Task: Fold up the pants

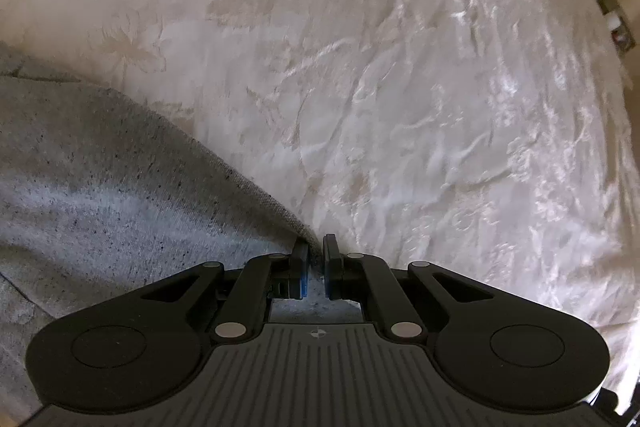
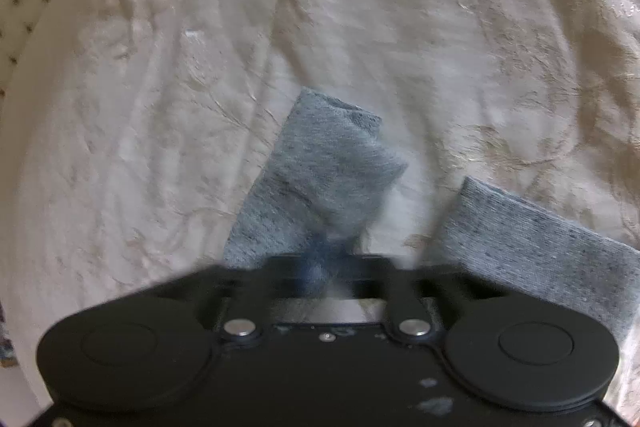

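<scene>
Grey pants [image 1: 100,179] lie on the cream bedspread [image 1: 400,87]; two leg ends [image 2: 328,163] point away from the right gripper [image 2: 320,267]. Left gripper [image 1: 316,259] pinches the fabric edge. Right fingers closed on cloth, blurred.

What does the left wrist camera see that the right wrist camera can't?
Only the left view shows a big, wide stretch of the grey pants, with their edge pinched in the left tongs. Only the right view shows two separate grey leg ends and a pale tufted piece of furniture in the corner; the right tongs are blurred. Both show the shiny cream bedspread.
</scene>
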